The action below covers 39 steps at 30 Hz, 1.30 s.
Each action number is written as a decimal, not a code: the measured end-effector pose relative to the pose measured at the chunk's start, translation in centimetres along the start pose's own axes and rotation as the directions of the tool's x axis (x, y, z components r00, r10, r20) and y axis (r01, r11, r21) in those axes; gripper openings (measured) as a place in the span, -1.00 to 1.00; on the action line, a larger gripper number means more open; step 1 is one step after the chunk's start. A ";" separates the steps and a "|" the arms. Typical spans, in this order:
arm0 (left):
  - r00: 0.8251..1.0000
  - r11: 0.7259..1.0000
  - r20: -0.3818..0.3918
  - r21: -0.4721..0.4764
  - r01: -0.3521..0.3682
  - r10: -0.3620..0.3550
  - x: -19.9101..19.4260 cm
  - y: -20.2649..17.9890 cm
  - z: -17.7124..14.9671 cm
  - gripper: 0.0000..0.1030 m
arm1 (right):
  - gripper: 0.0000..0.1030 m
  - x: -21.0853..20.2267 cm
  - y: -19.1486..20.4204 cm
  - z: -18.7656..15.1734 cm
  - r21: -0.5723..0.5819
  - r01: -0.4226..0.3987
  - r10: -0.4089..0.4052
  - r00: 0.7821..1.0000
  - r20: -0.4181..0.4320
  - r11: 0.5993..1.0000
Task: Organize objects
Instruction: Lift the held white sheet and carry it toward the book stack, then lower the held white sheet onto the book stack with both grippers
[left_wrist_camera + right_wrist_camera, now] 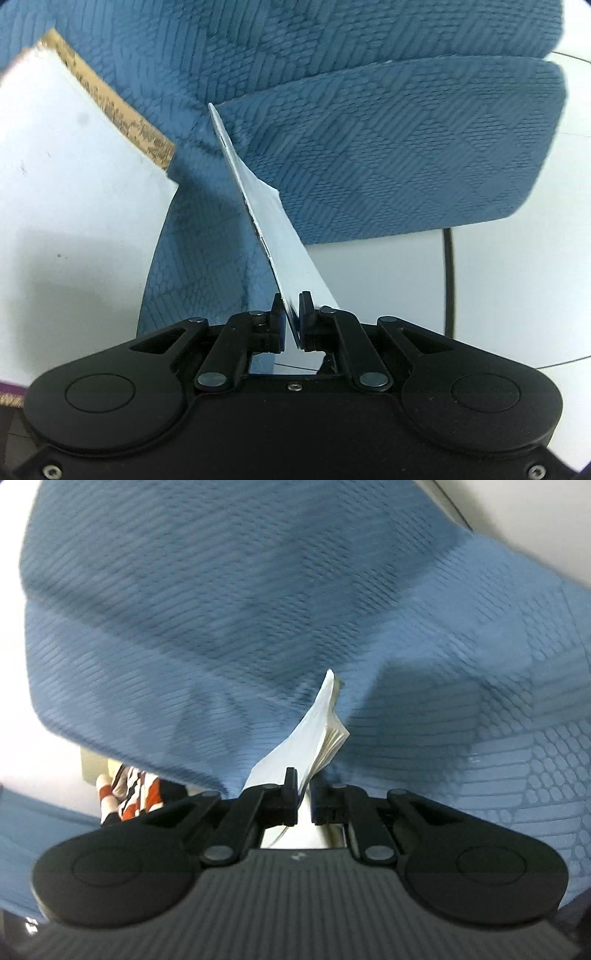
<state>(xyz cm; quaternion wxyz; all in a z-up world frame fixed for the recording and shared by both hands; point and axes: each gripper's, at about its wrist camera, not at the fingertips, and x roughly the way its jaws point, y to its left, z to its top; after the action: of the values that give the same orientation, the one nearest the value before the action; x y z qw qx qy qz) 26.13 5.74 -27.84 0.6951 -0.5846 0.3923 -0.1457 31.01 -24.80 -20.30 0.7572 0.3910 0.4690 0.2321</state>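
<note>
In the left wrist view my left gripper (292,308) is shut on the edge of a thin white booklet (273,229), seen edge-on and reaching up toward a blue textured cushion (388,147). In the right wrist view my right gripper (303,786) is shut on a white booklet with fanned pages (317,731), held edge-on in front of the blue textured cushion (258,609). Whether both grippers hold the same booklet cannot be told.
A white board with a raw chipboard edge (74,184) stands at the left. A black cable (448,280) runs over the white floor (517,295) at the right. An orange, white and black striped object (129,794) lies low at the left.
</note>
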 end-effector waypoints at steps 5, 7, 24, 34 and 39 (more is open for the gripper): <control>0.999 0.999 0.013 0.011 0.039 -0.039 -4.1 -2.5 0.5 -0.88 | -0.82 -1.9 4.1 -1.4 -0.057 -0.013 0.013 1.000 0.003 0.998; 0.999 0.998 0.021 0.030 0.047 -0.047 -5.9 -3.3 0.7 -0.88 | -0.82 -2.5 5.6 -2.1 -0.078 -0.030 0.030 1.000 0.003 0.996; 0.998 0.989 0.047 0.138 -0.051 0.045 -14.0 -0.8 2.4 -0.84 | -0.80 -2.0 11.2 -9.4 -0.252 -0.065 0.054 0.997 -0.052 0.965; 0.982 0.961 0.031 0.201 -0.188 0.185 -13.4 4.0 2.4 -0.84 | -0.80 1.2 8.6 -13.7 -0.320 0.007 -0.026 0.998 -0.055 0.947; 0.966 0.944 0.018 0.208 -0.255 0.257 -12.0 6.7 2.1 -0.85 | -0.78 3.2 6.7 -15.3 -0.327 0.071 -0.100 0.992 -0.071 0.942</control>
<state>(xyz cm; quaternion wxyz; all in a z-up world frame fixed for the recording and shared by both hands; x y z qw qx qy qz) 18.13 16.96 -29.51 0.7638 -0.4519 0.4506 -0.0970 18.93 -12.87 -20.48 0.7994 0.2302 0.4735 0.2895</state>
